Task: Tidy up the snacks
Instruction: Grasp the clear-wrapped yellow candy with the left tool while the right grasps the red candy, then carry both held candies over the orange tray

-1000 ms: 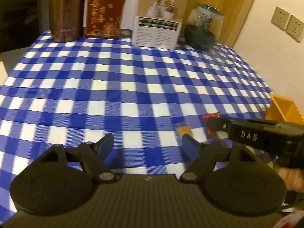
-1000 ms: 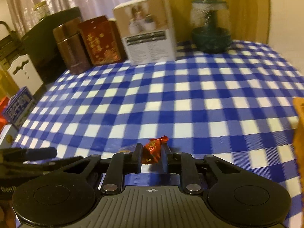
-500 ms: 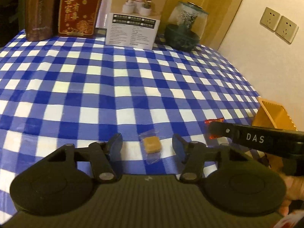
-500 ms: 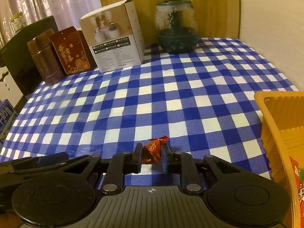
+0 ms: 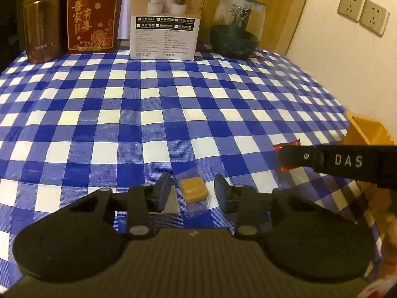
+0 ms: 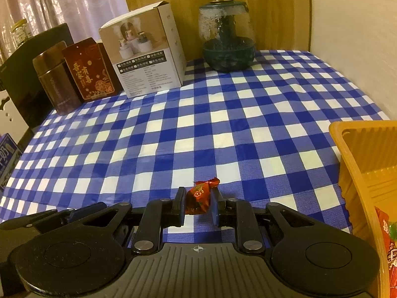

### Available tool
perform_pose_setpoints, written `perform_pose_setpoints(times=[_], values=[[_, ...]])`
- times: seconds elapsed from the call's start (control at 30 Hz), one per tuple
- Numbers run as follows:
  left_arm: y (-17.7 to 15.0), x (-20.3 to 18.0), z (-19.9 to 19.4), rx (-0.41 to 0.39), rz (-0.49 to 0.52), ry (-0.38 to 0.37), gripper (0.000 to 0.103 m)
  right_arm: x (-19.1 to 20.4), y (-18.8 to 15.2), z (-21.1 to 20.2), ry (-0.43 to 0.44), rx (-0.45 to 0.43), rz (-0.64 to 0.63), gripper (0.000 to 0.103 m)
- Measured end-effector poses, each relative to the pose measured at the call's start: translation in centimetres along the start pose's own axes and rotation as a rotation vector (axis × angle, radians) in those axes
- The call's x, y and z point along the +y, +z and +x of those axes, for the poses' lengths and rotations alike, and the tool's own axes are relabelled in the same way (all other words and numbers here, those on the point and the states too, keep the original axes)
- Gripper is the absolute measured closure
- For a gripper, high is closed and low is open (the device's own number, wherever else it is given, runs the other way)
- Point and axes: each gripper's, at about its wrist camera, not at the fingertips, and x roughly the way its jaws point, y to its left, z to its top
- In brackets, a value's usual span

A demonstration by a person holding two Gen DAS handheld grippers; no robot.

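Left claw is closing in, its jaws either side of a clear-wrapped caramel-coloured candy lying flat on the checked desk, pads not yet pressing. Right claw is clamped on a red-wrapped candy, carried clear of the cloth, probably bound for the orange basket at the desk's right edge, where other packets already show. Both claws angle down, likely so the fingers can get at a low-lying sweet.

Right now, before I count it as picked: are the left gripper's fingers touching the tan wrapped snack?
Apart. The left wrist view shows tablecloth between each of the closing left gripper's fingers and the tan wrapped snack.
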Motion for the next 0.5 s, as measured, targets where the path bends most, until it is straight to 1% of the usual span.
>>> perform_pose_setpoints(times=[0.07,0.27,0.5], values=[[-0.03,0.0,-0.03,0.001,0.016,0.018,0.078,-0.01,0.02,0.01,0.0,-0.001,-0.002,0.082],[0.06,0.34,-0.19,0.011,0.024,0.024,0.083,-0.03,-0.02,0.11,-0.003,0.003,-0.001,0.082],[0.0,0.45,-0.58,0.01,0.02,0.02,0.084,0.08,-0.08,-0.04,0.007,-0.003,0.0,0.082]])
